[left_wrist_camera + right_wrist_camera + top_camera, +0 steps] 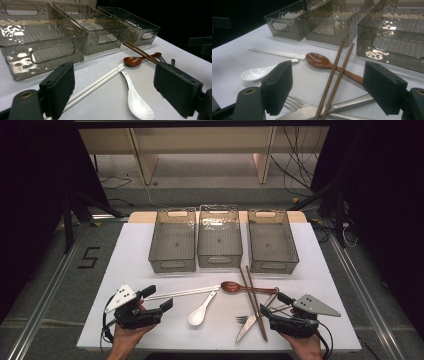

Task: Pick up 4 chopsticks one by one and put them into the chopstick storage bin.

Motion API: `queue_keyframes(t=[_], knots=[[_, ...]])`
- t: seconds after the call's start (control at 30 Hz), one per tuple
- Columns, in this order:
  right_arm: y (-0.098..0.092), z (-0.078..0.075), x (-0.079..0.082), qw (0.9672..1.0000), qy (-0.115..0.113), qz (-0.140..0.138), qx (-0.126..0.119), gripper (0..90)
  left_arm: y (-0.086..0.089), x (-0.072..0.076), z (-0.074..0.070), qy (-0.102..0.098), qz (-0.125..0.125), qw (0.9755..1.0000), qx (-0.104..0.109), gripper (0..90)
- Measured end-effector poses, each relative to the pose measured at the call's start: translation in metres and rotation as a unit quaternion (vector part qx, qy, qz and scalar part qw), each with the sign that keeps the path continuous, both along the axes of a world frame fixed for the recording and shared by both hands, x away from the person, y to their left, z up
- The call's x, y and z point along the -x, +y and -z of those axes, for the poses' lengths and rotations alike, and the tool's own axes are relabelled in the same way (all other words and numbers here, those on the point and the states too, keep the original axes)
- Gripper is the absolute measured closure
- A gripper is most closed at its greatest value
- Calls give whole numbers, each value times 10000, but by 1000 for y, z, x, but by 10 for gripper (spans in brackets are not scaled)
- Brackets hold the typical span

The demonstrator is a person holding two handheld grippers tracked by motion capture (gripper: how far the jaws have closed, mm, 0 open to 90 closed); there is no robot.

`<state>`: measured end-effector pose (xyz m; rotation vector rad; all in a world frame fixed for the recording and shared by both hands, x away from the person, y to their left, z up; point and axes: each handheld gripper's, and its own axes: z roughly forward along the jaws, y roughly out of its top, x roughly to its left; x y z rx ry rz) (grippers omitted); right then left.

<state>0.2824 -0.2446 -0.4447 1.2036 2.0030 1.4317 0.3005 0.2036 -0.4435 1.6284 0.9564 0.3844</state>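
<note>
White chopsticks (pixel 182 293) lie paired, flat; brown chopsticks (pixel 254 301) cross the cutlery.

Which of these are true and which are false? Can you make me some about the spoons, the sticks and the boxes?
1. Three bins stand in a row. True.
2. The white spoon lies inside a bin. False: it lies on the table, in front of the bins.
3. The brown chopsticks lie across the brown spoon. True.
4. The left gripper is squeezing the white chopsticks. False: its jaws stand open, with the chopsticks' near ends between them.
5. The right gripper is open. True.
6. The bins are full of cutlery. False: no cutlery is in them; the fork and knife lie on the table.
</note>
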Motion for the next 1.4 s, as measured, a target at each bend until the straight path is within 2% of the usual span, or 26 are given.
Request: queue_keyframes(t=[0.3,0.53,0.73,0.77,0.87,1.1,1.13,1.4], knots=[[1,1,-6,9991,390,160,106,341,0,0,0,-2,-4,10000,5,168],[4,0,-19,9948,938,204,348,406,0,0,0,-10,-14,10000,5,168],[9,-2,-28,9915,1180,190,515,459,0,1,0,-20,-20,10000,-21,168],[10,-2,-32,9896,1304,183,572,475,0,1,0,-28,-19,10000,-33,168],[11,1,-37,9872,1456,210,616,498,0,1,0,-34,-19,10000,-40,168],[15,4,-44,9836,1645,212,702,571,0,1,0,-49,-14,10000,-68,168],[17,6,-47,9816,1745,203,753,598,0,2,-1,-57,-16,9999,-82,168],[25,15,-56,9728,2116,111,930,673,0,2,0,-63,-19,9999,-94,168]])
